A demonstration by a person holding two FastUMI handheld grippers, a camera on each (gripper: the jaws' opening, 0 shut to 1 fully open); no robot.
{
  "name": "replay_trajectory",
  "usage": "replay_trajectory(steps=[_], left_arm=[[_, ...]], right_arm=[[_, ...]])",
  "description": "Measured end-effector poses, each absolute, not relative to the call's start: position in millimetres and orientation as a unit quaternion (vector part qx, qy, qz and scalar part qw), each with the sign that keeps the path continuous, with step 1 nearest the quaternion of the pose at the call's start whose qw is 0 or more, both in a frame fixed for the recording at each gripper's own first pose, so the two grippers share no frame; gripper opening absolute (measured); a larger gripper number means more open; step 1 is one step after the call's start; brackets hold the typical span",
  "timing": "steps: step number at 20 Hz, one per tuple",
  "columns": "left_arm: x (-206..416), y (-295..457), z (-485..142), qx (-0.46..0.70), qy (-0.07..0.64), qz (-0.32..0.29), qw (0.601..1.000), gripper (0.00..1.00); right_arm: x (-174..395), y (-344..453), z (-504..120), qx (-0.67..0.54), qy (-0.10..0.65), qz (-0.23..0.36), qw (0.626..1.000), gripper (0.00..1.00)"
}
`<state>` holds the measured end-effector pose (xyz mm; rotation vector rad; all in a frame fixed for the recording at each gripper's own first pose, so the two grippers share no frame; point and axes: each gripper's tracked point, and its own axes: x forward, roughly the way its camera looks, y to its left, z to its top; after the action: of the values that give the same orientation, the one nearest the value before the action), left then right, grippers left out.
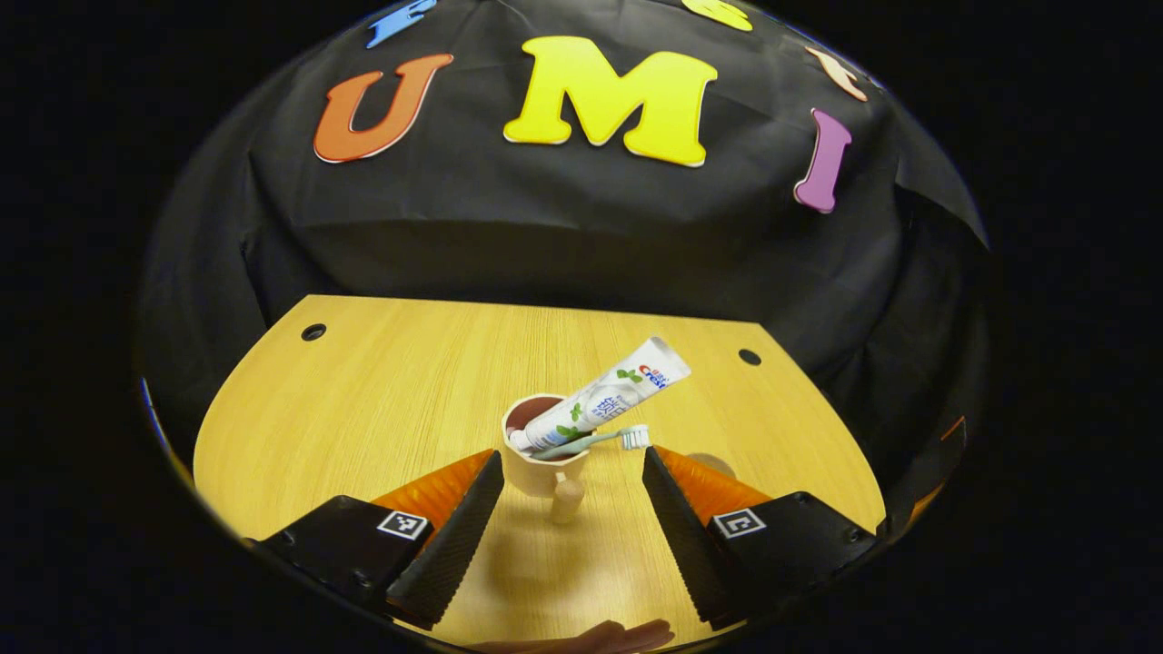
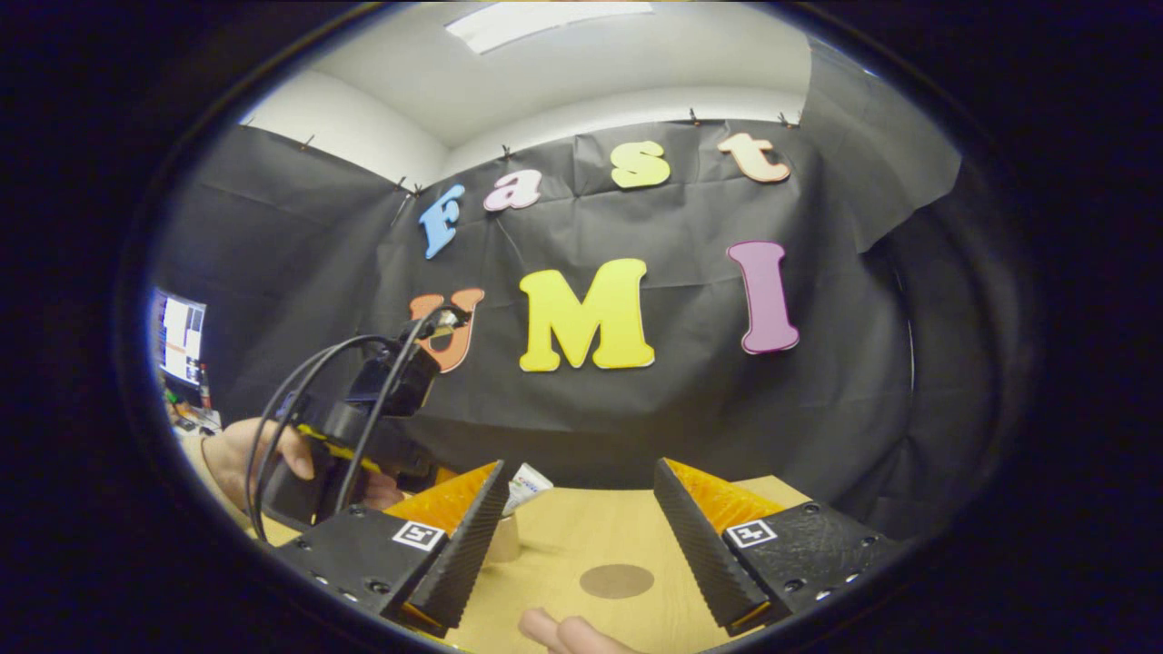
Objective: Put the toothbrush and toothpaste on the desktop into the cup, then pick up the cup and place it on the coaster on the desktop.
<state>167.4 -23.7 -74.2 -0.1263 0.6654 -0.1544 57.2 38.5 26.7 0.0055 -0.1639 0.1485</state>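
Note:
A beige cup (image 1: 536,468) stands upright on the wooden desktop (image 1: 382,400), its handle (image 1: 567,500) turned toward me. A white toothpaste tube (image 1: 607,398) and a toothbrush (image 1: 600,440) lean out of it to the right. My left gripper (image 1: 572,509) is open, its fingers on either side of the cup and a little short of it. In the right gripper view my right gripper (image 2: 577,536) is open over the desktop, with the round brown coaster (image 2: 616,580) below it. The cup (image 2: 502,538) and the tube's end (image 2: 527,486) peek out beside its left finger.
A hand (image 2: 263,454) holds the left gripper's body (image 2: 382,427) with its black cables at the left. Fingertips (image 2: 563,631) show at the bottom edge. Two small holes (image 1: 313,331) (image 1: 750,356) mark the desktop's far corners. A sliver of the coaster (image 1: 716,463) shows behind my left gripper's right finger.

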Motion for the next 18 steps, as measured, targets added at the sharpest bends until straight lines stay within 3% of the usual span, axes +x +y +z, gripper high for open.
replay_trajectory(steps=[4, 9, 10, 13, 15, 18], left_arm=[[164.1, -27.0, -98.0, -0.052, 0.442, -0.063, 0.894, 0.98], [172.9, -26.3, -121.2, -0.064, 0.501, -0.048, 0.862, 0.97], [175.6, -22.3, -126.1, -0.065, 0.511, -0.035, 0.856, 0.95], [181.1, -17.0, -138.5, -0.051, 0.54, -0.023, 0.84, 0.9], [183.1, -17.5, -145.0, -0.047, 0.56, -0.024, 0.827, 0.83], [192.9, -15.6, -151.9, -0.033, 0.574, -0.016, 0.818, 0.82]], right_arm=[[45.5, 17.6, 14.2, 0.003, -0.081, 0.069, 0.994, 0.96], [47.4, -7.1, 4.7, 0.018, -0.081, 0.064, 0.994, 0.96], [49.2, -9.6, 3.7, 0.025, -0.079, 0.065, 0.994, 0.94], [57.4, -23.6, -5.1, 0.053, -0.064, 0.059, 0.995, 0.99], [61.5, -28.8, -9.7, 0.064, -0.053, 0.058, 0.995, 0.93], [64.0, -34.5, -10.1, 0.076, -0.051, 0.057, 0.994, 0.96]])
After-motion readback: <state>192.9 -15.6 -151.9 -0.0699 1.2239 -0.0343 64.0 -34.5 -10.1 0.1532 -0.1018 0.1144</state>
